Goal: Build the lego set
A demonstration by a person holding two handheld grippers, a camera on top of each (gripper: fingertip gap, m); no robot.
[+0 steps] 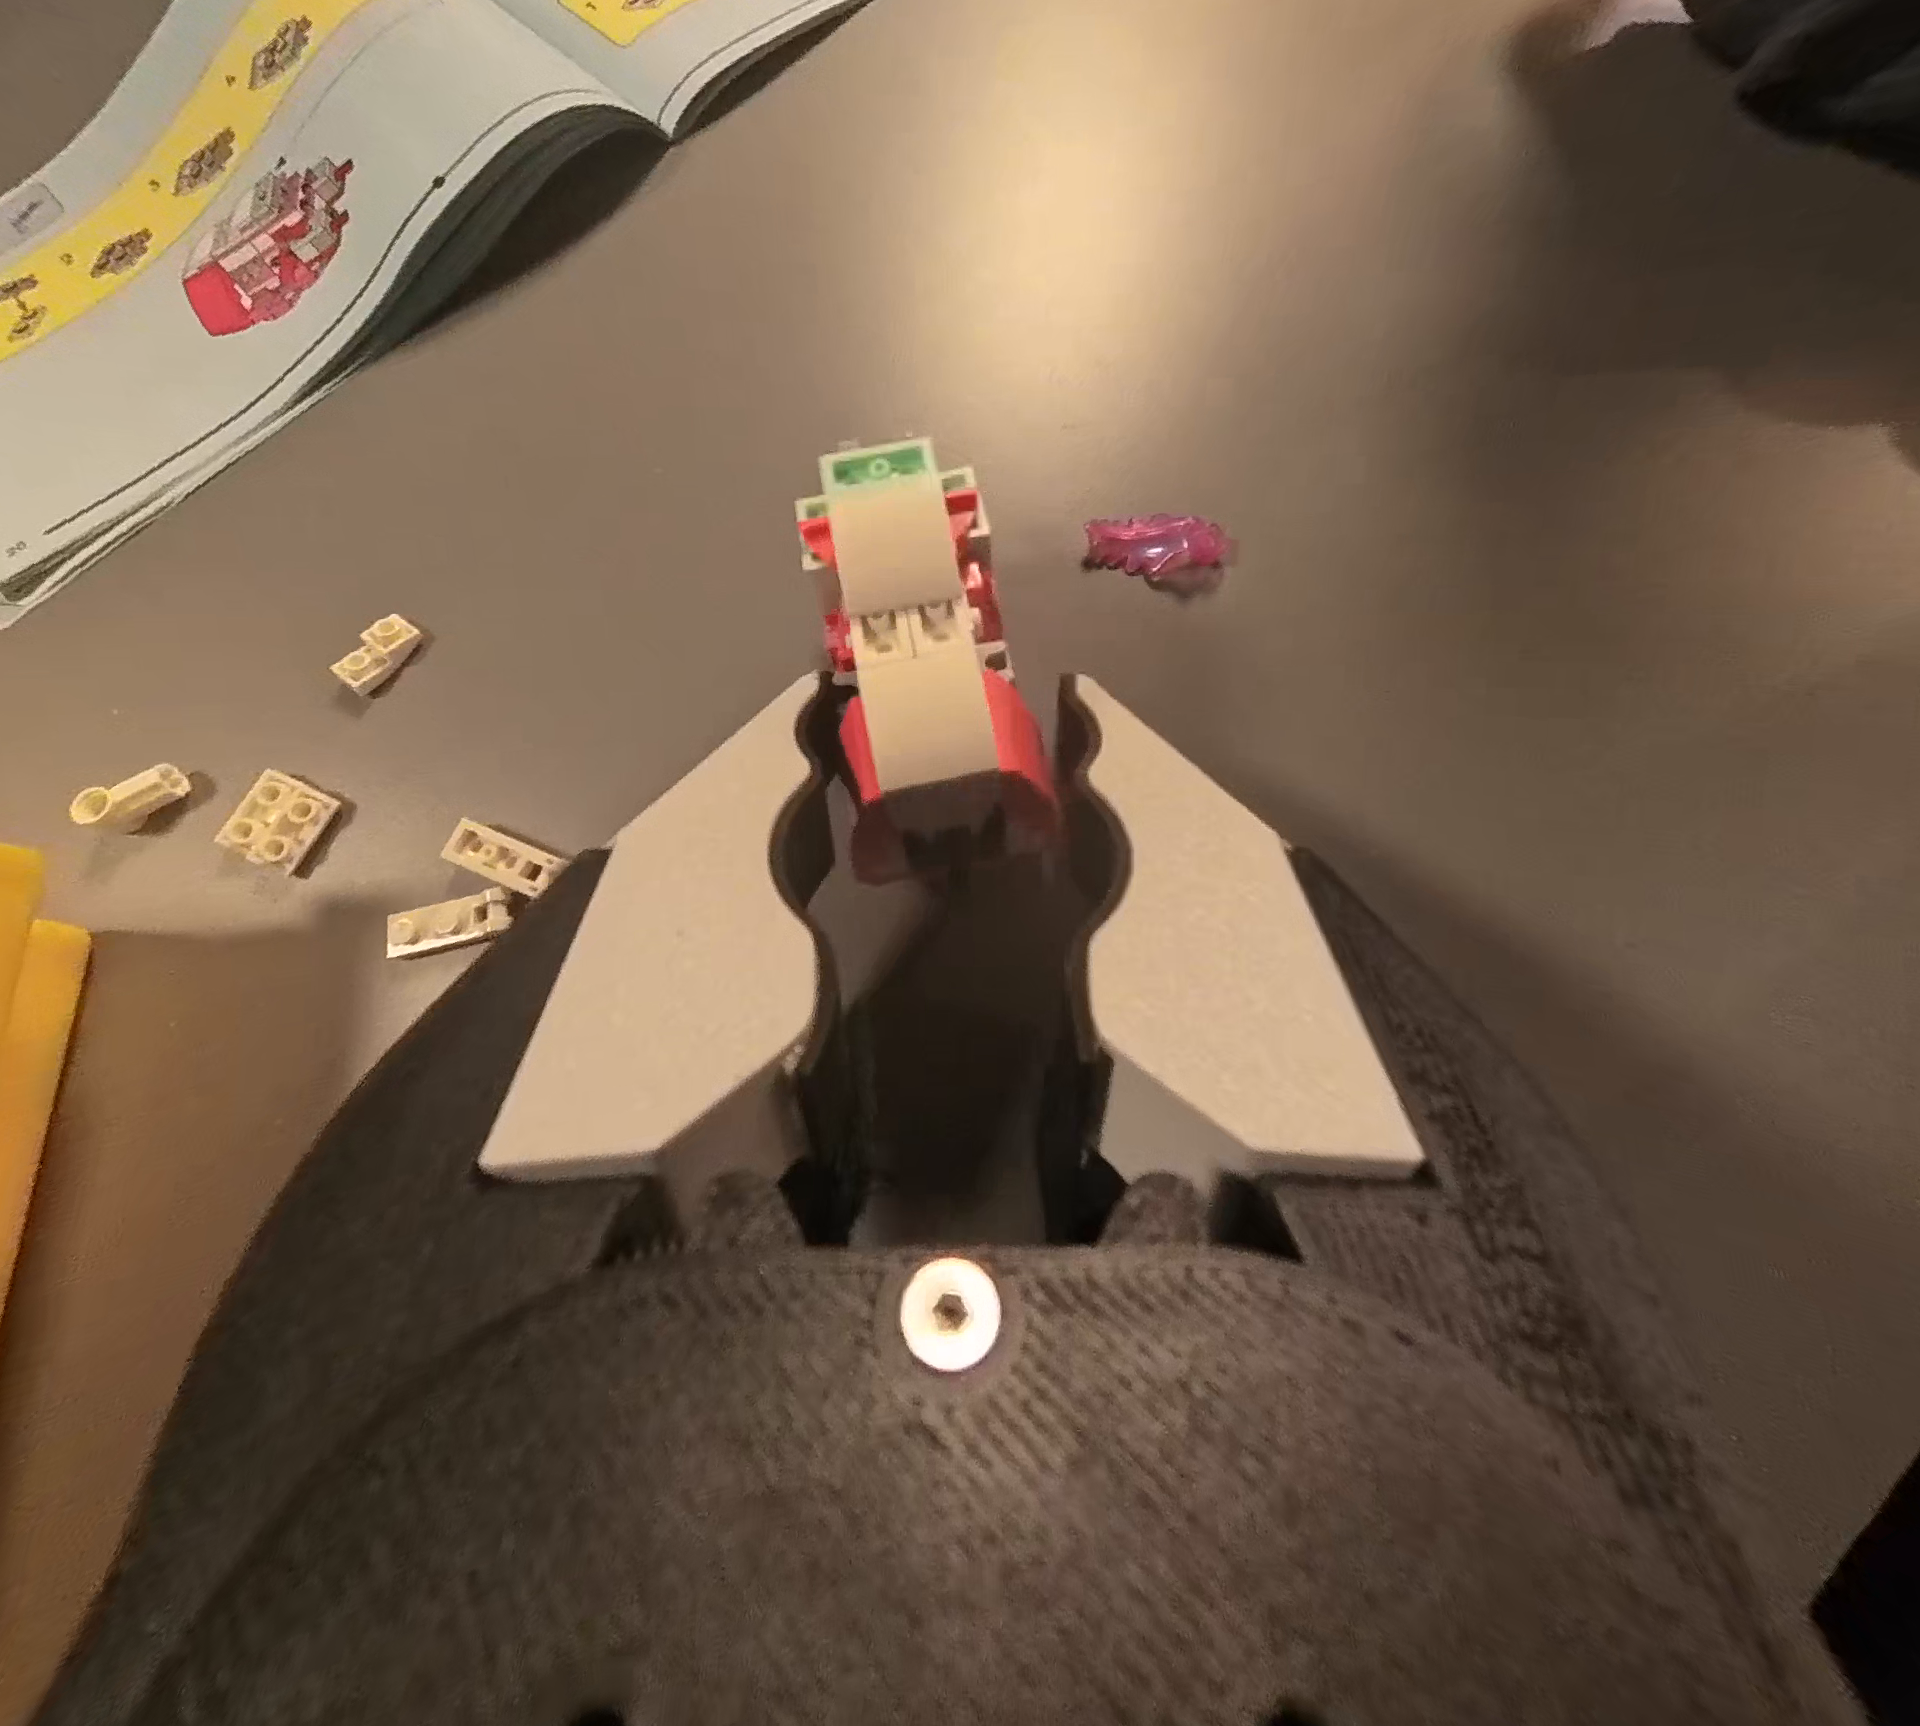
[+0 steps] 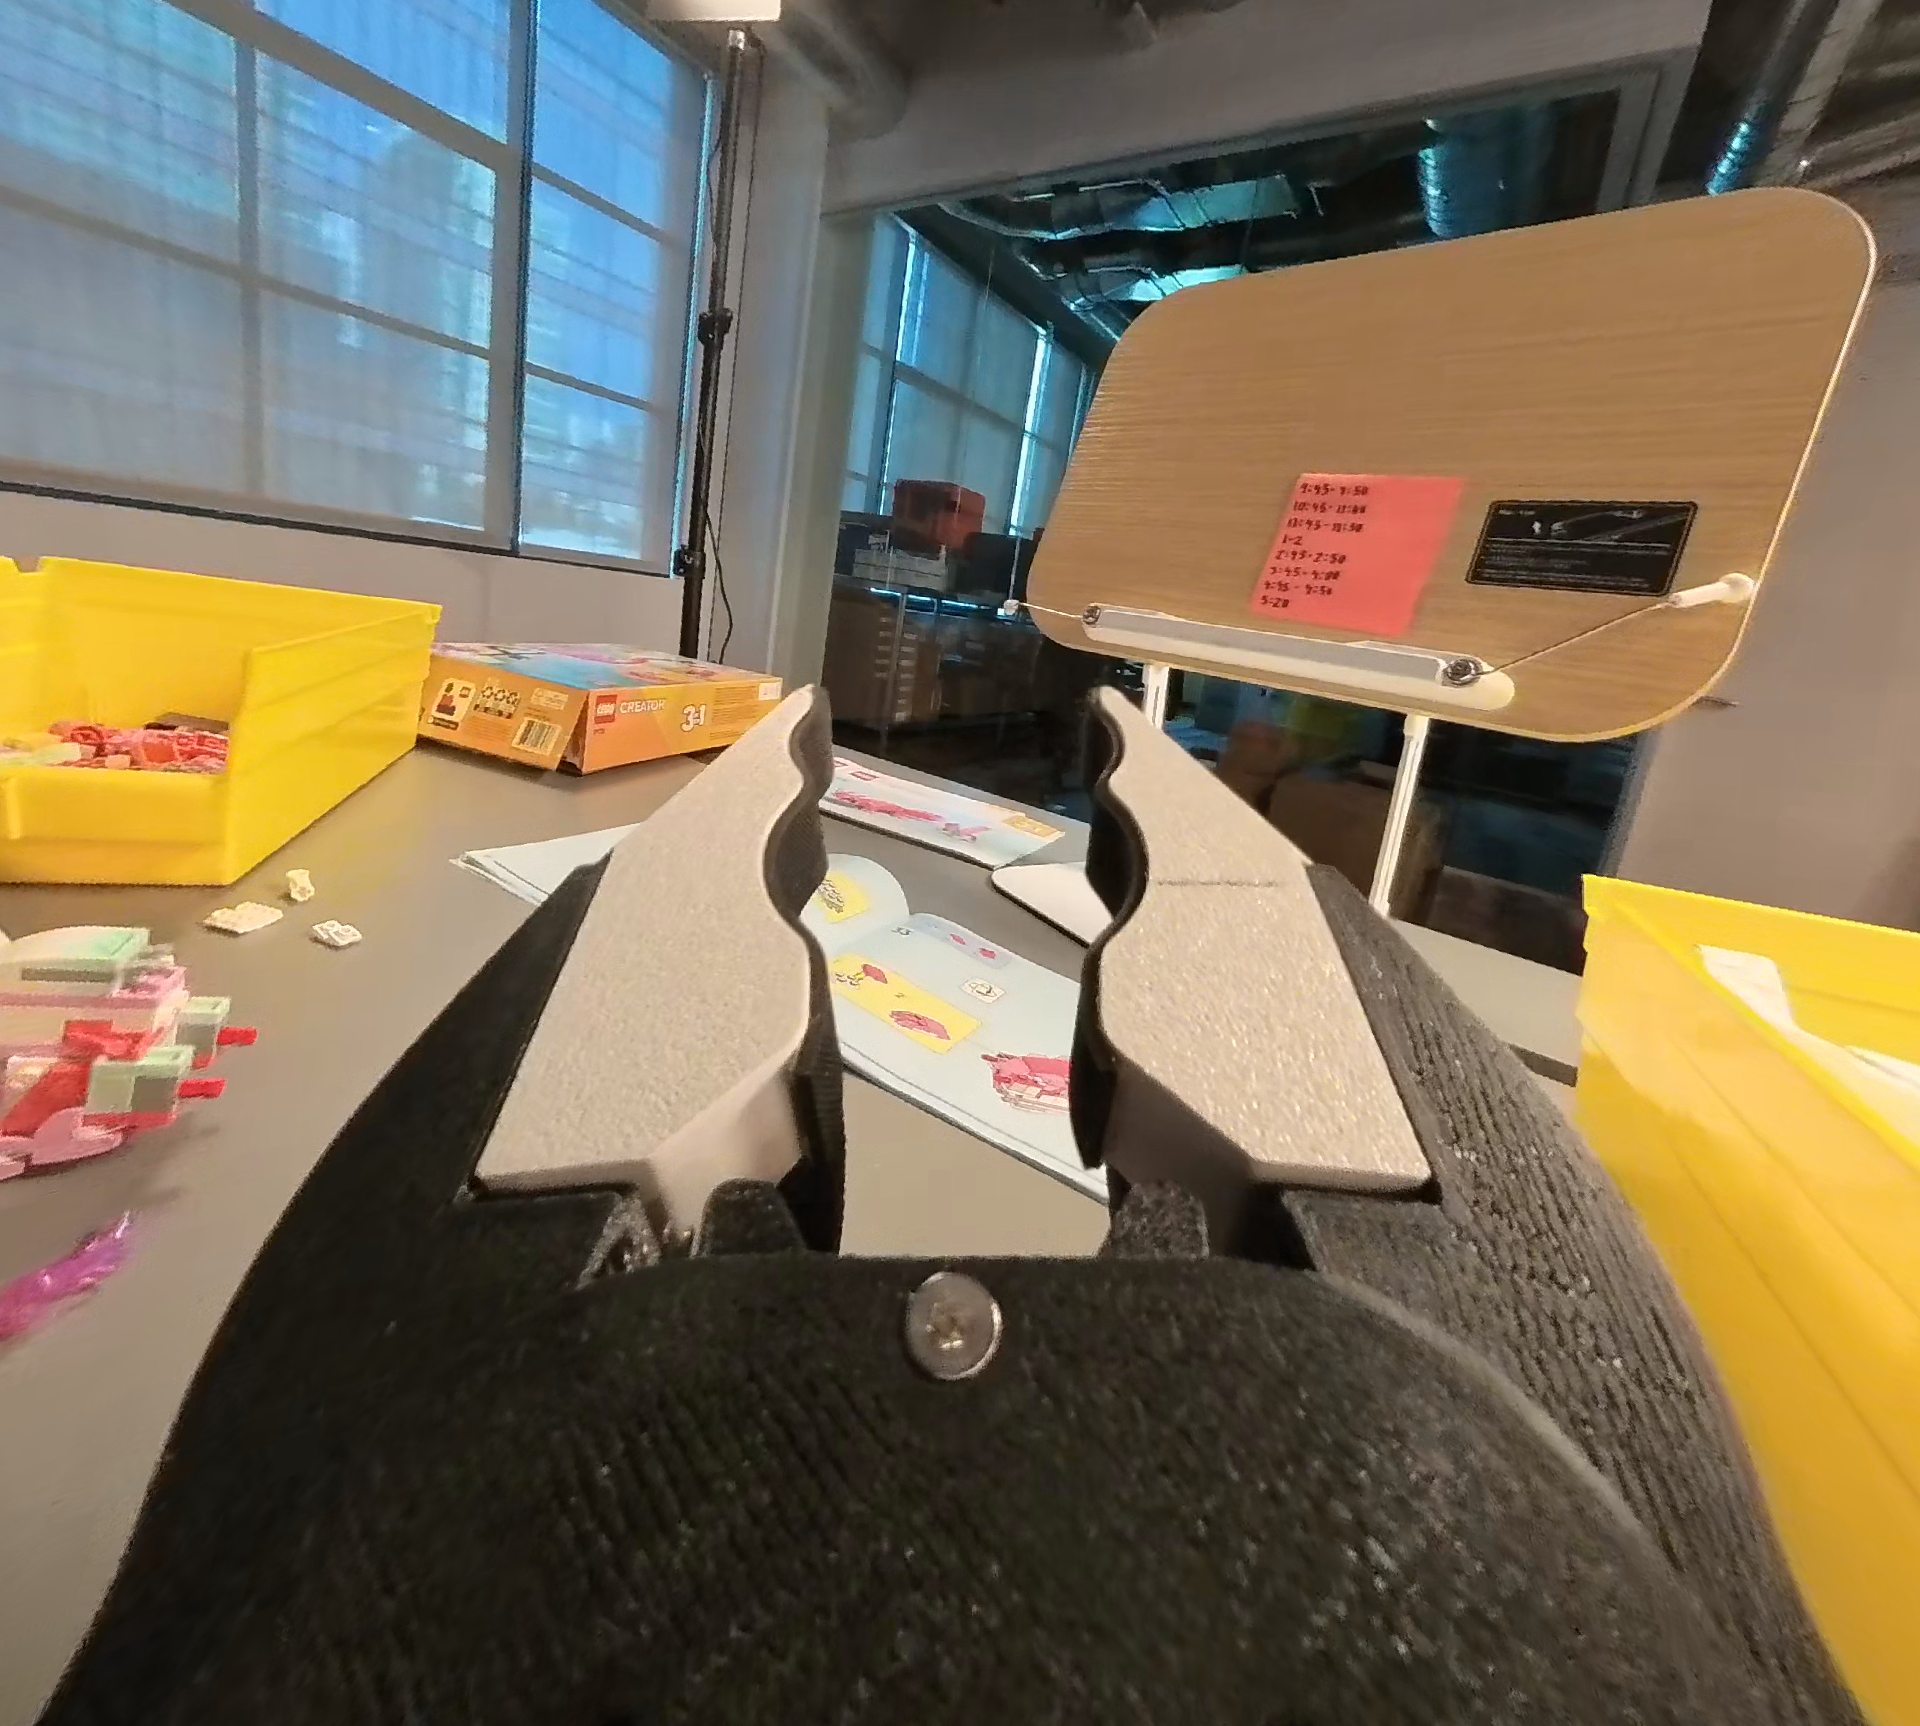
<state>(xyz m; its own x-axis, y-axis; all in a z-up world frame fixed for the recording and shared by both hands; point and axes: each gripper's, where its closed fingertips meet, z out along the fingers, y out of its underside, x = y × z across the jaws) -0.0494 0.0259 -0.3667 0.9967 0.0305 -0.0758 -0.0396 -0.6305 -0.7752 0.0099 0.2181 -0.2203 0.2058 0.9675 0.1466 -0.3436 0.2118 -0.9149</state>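
In the left wrist view a small brick model (image 1: pixel 904 596) of red, white and pale green pieces lies on the grey table (image 1: pixel 1351 326), its near red end between my left gripper's (image 1: pixel 940 689) fingers. The jaws stand a little wider than the model, with a dark gap at the left pad, so they do not press on it. A translucent purple piece (image 1: pixel 1158 546) lies just right of the model. My right gripper (image 2: pixel 956 710) is open and empty, held above the table and pointing over an open instruction booklet (image 2: pixel 935 980). The model (image 2: pixel 94 1042) also shows at that view's left edge.
Several loose white bricks (image 1: pixel 278 819) lie left of my left gripper, beside a yellow bin edge (image 1: pixel 31 1053). The open booklet (image 1: pixel 312 149) lies far left. Yellow bins (image 2: pixel 208 710) (image 2: pixel 1766 1105), a toy box (image 2: pixel 592 710) and a wooden book stand (image 2: pixel 1455 450) ring the table. About 25 cm separates my left fingertips from my right.
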